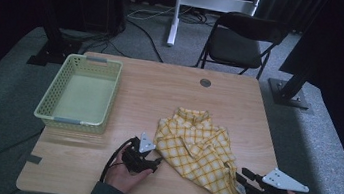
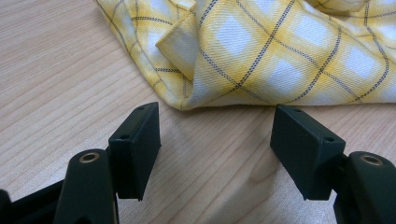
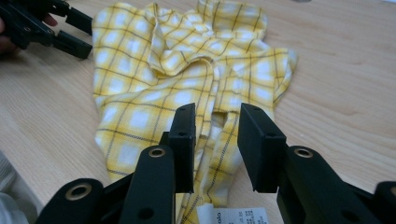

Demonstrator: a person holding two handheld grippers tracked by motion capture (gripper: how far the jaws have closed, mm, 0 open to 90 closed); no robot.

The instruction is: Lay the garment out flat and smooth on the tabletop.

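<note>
Two grippers flank the yellow checked shirt (image 1: 200, 153), which lies crumpled on the table (image 1: 160, 90). The left gripper (image 1: 150, 163) gapes empty just short of its edge, and the right gripper (image 3: 214, 126) stands part-open, gripping nothing, over the label end. Judging by the empty basket (image 1: 63, 120) well beyond the left gripper, folding is barely begun and stowing remains.

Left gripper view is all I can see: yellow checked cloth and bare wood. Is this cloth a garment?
Observer: Yes, the high view shows a yellow checked shirt with its collar pointing away from the person.
Operator: Is any container on the table?
Observer: A pale green basket stands at the table's left side, nothing in it.
Operator: What is the other hand-held gripper doing?
Observer: The right hand-held gripper has its jaws apart over the shirt's near edge, beside a white label.
</note>
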